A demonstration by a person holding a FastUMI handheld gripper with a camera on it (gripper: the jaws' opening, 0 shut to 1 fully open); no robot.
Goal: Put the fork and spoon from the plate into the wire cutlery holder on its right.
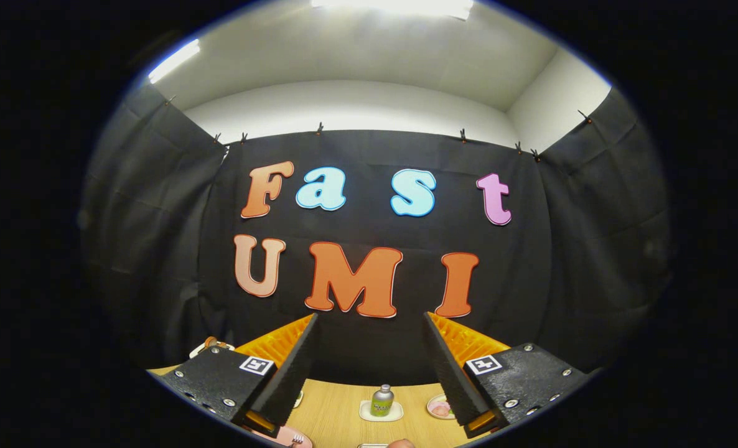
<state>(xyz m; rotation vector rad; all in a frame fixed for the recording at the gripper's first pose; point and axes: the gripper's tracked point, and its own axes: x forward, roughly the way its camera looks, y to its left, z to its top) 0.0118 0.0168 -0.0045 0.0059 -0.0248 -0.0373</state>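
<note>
Gripper (pixel 369 323) held high above a wooden table (pixel 338 414), its jaws spread wide with nothing between them. Below the gap, on the table, a small bottle (pixel 382 399) stands upright on a white coaster (pixel 366 412). Near the left finger, the edge of a pink plate (pixel 285 437) shows, with fork (pixel 295 440) tines resting on it. By the right finger sits a small dish (pixel 439 407). Black cloth wall (pixel 369 155) beyond

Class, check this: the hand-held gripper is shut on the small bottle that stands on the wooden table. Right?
Not quite. In the gripper view the hand-held gripper is open, its fingers spread wide and holding nothing. The small bottle stands on the wooden table, beyond the fingers.
</note>
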